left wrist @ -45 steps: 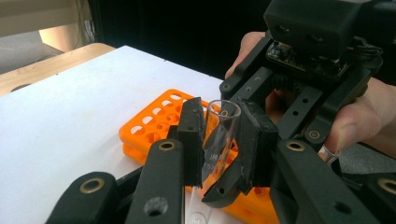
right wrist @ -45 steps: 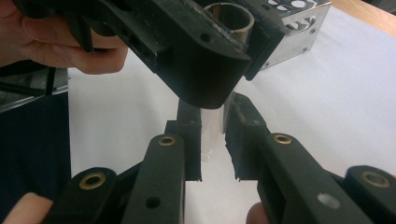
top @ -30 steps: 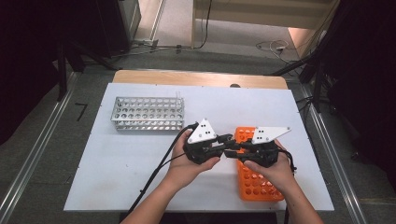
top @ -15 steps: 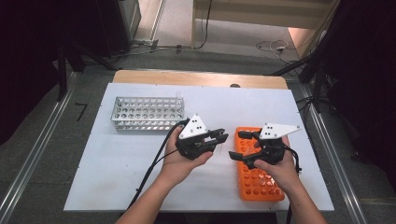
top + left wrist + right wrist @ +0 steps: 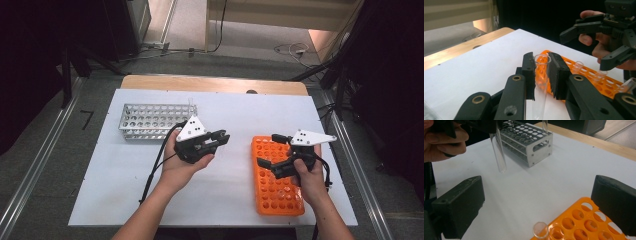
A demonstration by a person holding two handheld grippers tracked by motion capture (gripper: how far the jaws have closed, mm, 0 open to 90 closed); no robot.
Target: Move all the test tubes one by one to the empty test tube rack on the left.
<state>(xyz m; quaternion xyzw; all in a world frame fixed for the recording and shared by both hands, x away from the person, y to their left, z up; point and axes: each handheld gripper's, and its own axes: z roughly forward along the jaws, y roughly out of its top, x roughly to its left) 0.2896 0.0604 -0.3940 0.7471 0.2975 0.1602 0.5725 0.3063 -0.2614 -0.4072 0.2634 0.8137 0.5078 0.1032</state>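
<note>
Since the earlier frames, the two grippers, which had been close together over the orange rack [image 5: 276,175], were drawn apart: the left gripper [image 5: 220,137] was carried leftward over the bare white table [image 5: 235,115], and the right gripper [image 5: 270,150] was kept above the rack's near end. A clear test tube [image 5: 540,82] was seen clamped between the left gripper's pads in the left gripper view, hanging upright above the table, between the metal rack [image 5: 156,121] and the orange rack. The right gripper's jaws had just been opening and were seen spread wide with nothing between them. Further tubes were seen standing in the orange rack, and one clear tube [image 5: 544,125] in the metal rack.
</note>
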